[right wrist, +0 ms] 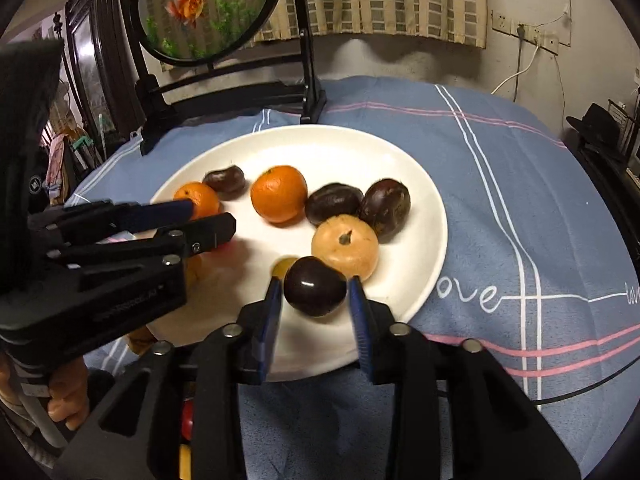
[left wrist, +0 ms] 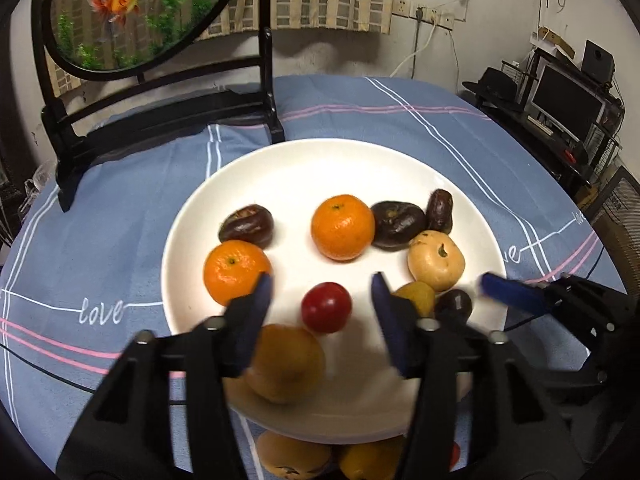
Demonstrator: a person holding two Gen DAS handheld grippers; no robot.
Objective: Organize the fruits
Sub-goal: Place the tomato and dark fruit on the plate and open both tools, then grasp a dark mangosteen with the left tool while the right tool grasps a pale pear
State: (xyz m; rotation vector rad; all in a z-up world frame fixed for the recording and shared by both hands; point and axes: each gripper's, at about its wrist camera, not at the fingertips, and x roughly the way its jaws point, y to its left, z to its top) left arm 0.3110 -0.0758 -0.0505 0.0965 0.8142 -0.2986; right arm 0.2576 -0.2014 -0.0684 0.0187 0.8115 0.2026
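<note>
A white plate (left wrist: pixel 280 176) holds two oranges (left wrist: pixel 343 227), several dark fruits (left wrist: pixel 397 224), a tan fruit (left wrist: pixel 436 260), a small red fruit (left wrist: pixel 326 307) and a blurred orange-yellow fruit (left wrist: pixel 285 362). My left gripper (left wrist: pixel 322 290) is open just above the plate, with the red fruit between its blue fingers, apart from both. My right gripper (right wrist: pixel 316 290) is open around a shiny dark round fruit (right wrist: pixel 315 286) at the plate's near right; the fingers (right wrist: pixel 362 316) flank it without clear contact. The plate also shows in the right wrist view (right wrist: pixel 400 160).
The table wears a blue cloth (left wrist: pixel 400 120) with white and pink stripes. A black stand (left wrist: pixel 160 120) with a round goldfish panel is behind the plate. More fruits (left wrist: pixel 292 460) lie on the cloth below the plate's near rim. A desk with a monitor (left wrist: pixel 568 100) is at right.
</note>
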